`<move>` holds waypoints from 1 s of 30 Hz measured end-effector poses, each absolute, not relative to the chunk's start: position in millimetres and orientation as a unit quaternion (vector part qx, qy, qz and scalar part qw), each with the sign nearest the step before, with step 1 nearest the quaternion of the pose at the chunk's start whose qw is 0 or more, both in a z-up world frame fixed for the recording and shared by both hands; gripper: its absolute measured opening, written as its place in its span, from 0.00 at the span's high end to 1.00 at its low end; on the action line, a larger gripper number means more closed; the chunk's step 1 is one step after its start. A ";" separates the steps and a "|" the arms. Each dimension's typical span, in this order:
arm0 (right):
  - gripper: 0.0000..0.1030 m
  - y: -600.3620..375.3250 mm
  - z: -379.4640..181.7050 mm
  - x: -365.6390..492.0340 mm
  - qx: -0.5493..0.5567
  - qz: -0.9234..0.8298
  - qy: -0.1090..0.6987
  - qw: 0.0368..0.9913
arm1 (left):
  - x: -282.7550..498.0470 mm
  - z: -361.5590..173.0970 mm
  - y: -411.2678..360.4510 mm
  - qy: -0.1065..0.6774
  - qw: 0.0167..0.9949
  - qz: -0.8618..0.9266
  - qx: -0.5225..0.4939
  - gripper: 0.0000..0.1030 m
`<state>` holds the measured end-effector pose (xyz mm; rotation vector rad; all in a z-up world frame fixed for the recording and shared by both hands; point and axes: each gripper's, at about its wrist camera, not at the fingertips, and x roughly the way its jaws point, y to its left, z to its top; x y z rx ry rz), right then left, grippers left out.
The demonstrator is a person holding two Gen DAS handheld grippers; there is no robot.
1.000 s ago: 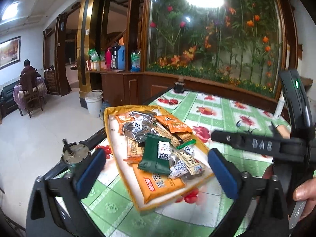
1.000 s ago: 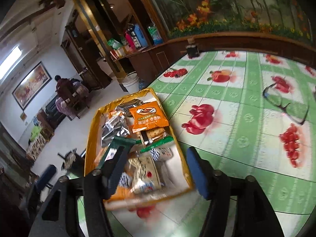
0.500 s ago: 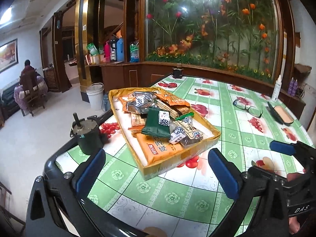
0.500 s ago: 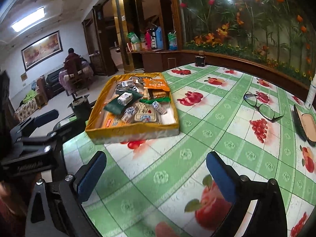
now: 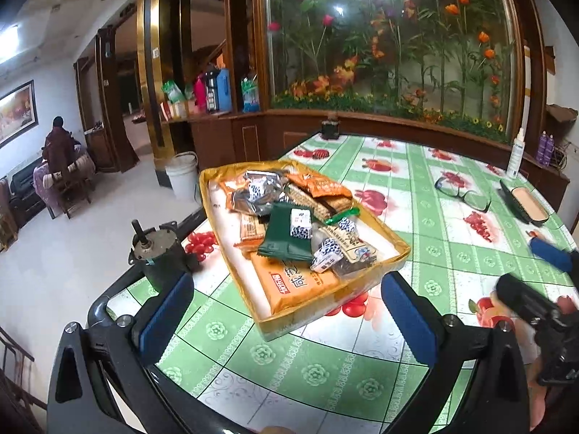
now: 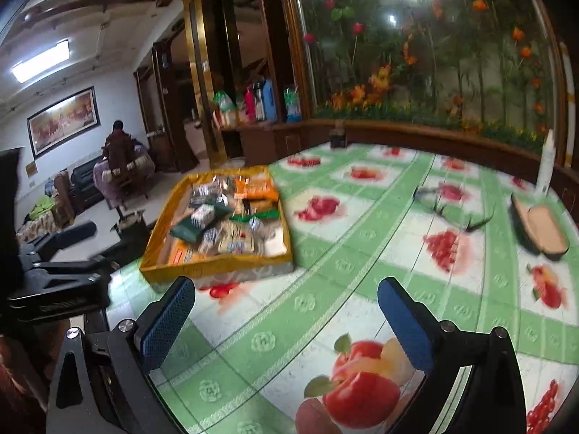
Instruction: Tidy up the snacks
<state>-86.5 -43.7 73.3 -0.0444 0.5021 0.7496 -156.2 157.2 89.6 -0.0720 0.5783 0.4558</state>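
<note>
Both grippers, left gripper and right gripper, hang wide open, empty. Snack packets in the yellow tray look light, crinkly, slippery; I'd pinch a sealed edge.

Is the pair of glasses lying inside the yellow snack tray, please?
No, the glasses lie on the tablecloth, apart from the tray.

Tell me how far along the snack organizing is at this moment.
Done: the snacks sit heaped in the yellow tray on the table; none lie loose on the cloth. In hand: nothing. The left gripper and right gripper are both open and empty, short of the tray. Left: the packets, such as the green packet, lie jumbled, so any sorting is not visibly done.
</note>
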 end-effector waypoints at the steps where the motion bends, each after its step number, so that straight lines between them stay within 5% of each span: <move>1: 0.01 -43.0 75.3 -91.6 -0.032 0.353 0.221 0.909 | -154.7 88.2 156.9 0.285 0.931 0.228 -0.032 0.00; 30: 0.01 -37.6 61.6 -80.6 -0.005 0.389 0.287 0.875 | -159.3 83.2 142.6 0.299 0.918 0.261 0.001 0.00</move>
